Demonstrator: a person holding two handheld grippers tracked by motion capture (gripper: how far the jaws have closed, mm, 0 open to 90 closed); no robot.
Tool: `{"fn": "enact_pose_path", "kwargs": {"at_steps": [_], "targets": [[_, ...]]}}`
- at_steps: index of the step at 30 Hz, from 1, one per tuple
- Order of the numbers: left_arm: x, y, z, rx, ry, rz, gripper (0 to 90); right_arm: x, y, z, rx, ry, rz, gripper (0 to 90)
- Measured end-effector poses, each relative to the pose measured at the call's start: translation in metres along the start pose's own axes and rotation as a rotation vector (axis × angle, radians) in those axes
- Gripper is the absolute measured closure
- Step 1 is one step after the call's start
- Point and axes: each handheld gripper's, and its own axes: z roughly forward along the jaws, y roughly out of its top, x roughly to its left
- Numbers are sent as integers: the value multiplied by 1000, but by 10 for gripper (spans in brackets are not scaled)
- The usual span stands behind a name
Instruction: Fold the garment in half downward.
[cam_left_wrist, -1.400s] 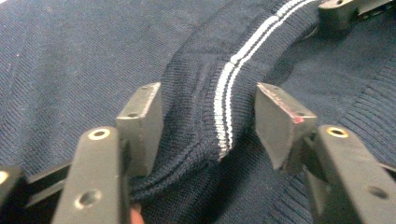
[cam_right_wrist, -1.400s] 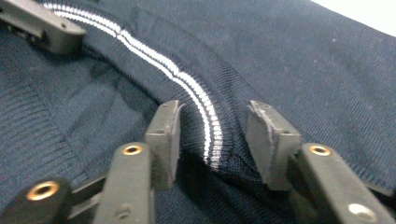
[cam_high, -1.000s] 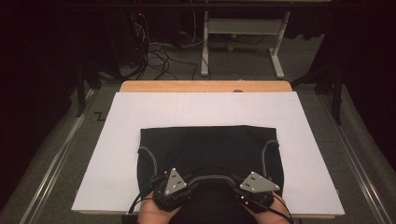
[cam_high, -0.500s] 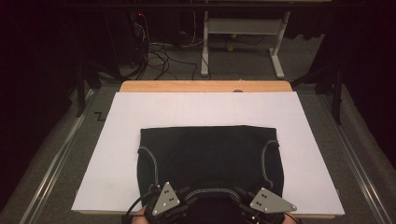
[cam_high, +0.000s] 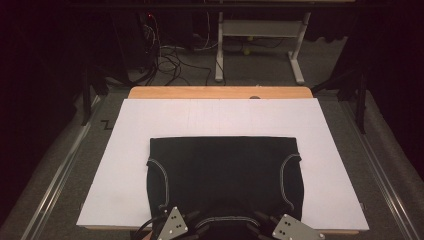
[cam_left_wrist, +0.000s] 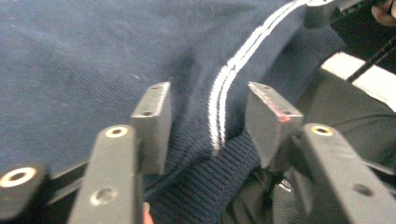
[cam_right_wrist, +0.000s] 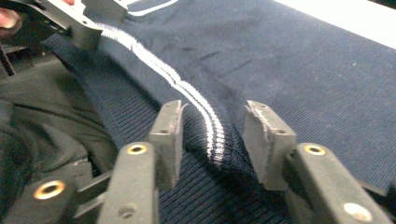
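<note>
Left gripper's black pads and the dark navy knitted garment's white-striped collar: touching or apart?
Apart. The left gripper view shows its jaws, which have just been opening, with gaps beside the navy garment's collar.

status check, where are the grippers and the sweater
Left gripper and right gripper at the near collar, jaws just opening, fabric loose between them. Dark sweater folded flat on the white sheet. Nothing in the way.

From above, my white board (cam_high: 220, 120) is the one brightly lit surface; the room behind it falls into near-black, with only a dim desk frame (cam_high: 257, 45) and cables (cam_high: 170, 55) showing. The dark sweater (cam_high: 225, 175) on the board swallows light, so only its pale stitching reads. Along my left claw (cam_left_wrist: 208, 123), the knit is soft and smeared, and the nearest jaw parts are out of focus. Along my right claw (cam_right_wrist: 212, 135), the ribbing is sharper, and the board glares white beyond it.
</note>
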Motion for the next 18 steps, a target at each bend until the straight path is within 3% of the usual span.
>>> {"fn": "enact_pose_path", "kwargs": {"at_steps": [4, 12, 16, 18], "targets": [[3, -3, -10, -36, 10, -7, 442, -1, 1, -2, -15, 4, 1, 527], [23, -7, -9, -33, 45, -33, 403, -8, 1, 2, -29, -30, 29, 439], [38, -7, -7, -31, 107, -28, 370, -21, -3, 7, -42, -67, 67, 362], [49, -8, -8, -38, 126, -47, 348, -28, -5, 9, -47, -88, 93, 329]]}}
